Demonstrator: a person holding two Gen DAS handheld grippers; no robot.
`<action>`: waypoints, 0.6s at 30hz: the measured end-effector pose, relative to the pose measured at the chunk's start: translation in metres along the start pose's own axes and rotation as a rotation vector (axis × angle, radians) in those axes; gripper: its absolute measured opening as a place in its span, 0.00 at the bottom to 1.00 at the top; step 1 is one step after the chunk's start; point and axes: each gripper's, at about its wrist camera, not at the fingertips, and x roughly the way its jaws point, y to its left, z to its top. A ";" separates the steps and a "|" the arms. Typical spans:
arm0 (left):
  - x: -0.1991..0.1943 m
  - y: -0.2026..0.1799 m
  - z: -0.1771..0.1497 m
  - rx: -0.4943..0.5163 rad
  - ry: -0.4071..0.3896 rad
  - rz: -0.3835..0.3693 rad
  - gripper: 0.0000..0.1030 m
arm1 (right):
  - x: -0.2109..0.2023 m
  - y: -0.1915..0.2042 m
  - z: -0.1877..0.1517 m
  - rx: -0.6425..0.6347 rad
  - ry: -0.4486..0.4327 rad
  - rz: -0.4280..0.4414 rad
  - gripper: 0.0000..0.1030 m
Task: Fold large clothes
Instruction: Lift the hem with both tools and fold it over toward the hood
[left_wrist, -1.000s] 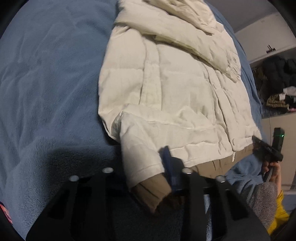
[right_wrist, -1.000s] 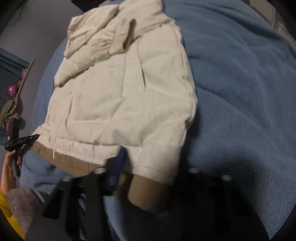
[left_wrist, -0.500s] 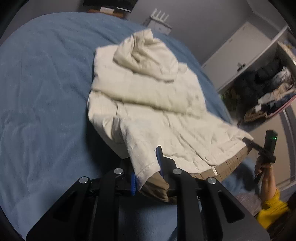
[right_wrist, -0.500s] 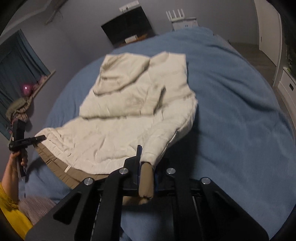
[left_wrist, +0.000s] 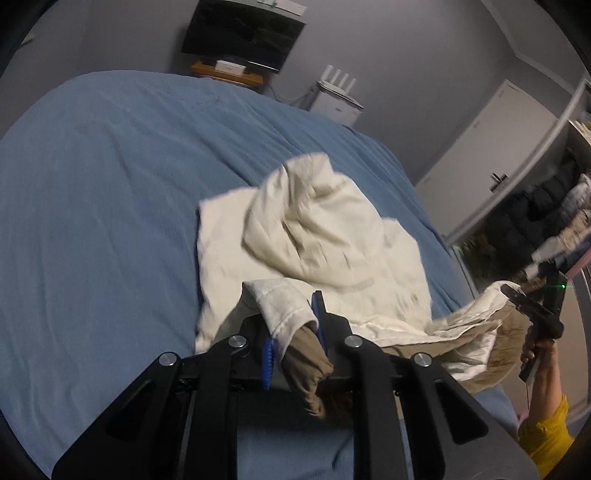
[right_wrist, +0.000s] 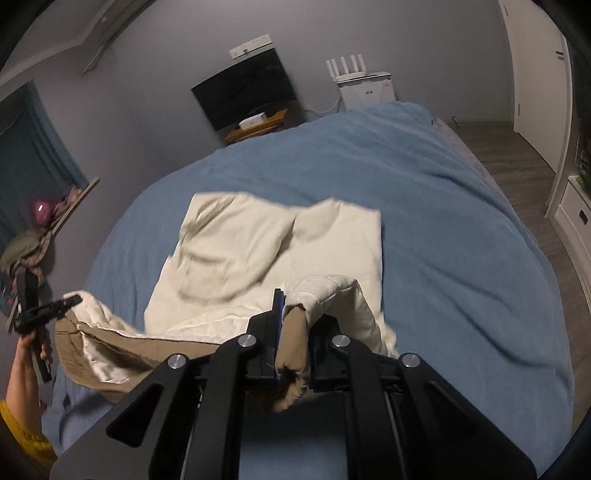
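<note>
Left gripper (left_wrist: 295, 336) and right gripper (right_wrist: 293, 325) each pinch a tan cuff of the cream jacket (left_wrist: 332, 240), raised at 6 o'clock over the blue bed (left_wrist: 92, 203)

Wide blue fleece bedspread (left_wrist: 96, 206) under me; black flat wall TV (right_wrist: 243, 92) ahead, white router with four antennas (right_wrist: 351, 70) beside, purple balloon (right_wrist: 40, 210) on sill.

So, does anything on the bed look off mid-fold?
Nothing looks damaged. The cream jacket lies rumpled, its hem lifted off the blue bedspread, with the left gripper and right gripper each pinching a tan cuff.
</note>
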 end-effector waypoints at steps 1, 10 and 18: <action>0.005 0.004 0.008 -0.010 0.000 0.003 0.17 | 0.010 -0.002 0.008 0.008 0.000 -0.008 0.07; 0.113 0.035 0.093 -0.095 0.053 0.117 0.20 | 0.130 -0.028 0.071 0.106 0.035 -0.117 0.07; 0.186 0.067 0.109 -0.133 0.140 0.194 0.23 | 0.225 -0.056 0.071 0.173 0.119 -0.189 0.07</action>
